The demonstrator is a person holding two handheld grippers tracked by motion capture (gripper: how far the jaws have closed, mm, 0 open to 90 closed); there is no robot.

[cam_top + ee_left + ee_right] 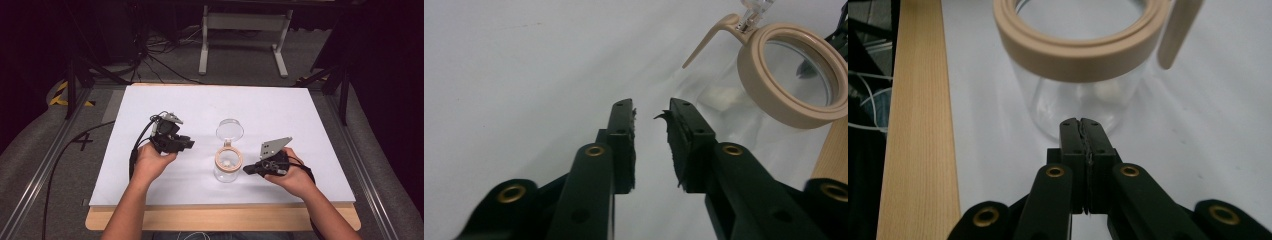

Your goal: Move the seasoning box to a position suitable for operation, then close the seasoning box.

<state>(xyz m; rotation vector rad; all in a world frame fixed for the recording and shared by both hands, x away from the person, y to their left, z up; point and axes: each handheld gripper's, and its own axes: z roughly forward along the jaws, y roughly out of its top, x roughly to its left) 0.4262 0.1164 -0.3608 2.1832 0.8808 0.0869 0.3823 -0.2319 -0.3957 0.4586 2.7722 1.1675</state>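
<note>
jar (228, 167) stands between parted left fingers (621, 145) and closed right fingers (1071, 145).

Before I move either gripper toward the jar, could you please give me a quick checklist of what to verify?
1. Jar upright on the white board: ok.
2. Lid open, swung back from the tan rim: ok.
3. Left gripper open, holding nothing: ok.
4. Right gripper open for a grasp: not ok, jaws shut together, close to the jar's wall.
5. Small white thing inside the jar, what it is: cannot tell.
6. Board between left gripper and jar free of clutter: ok.
</note>
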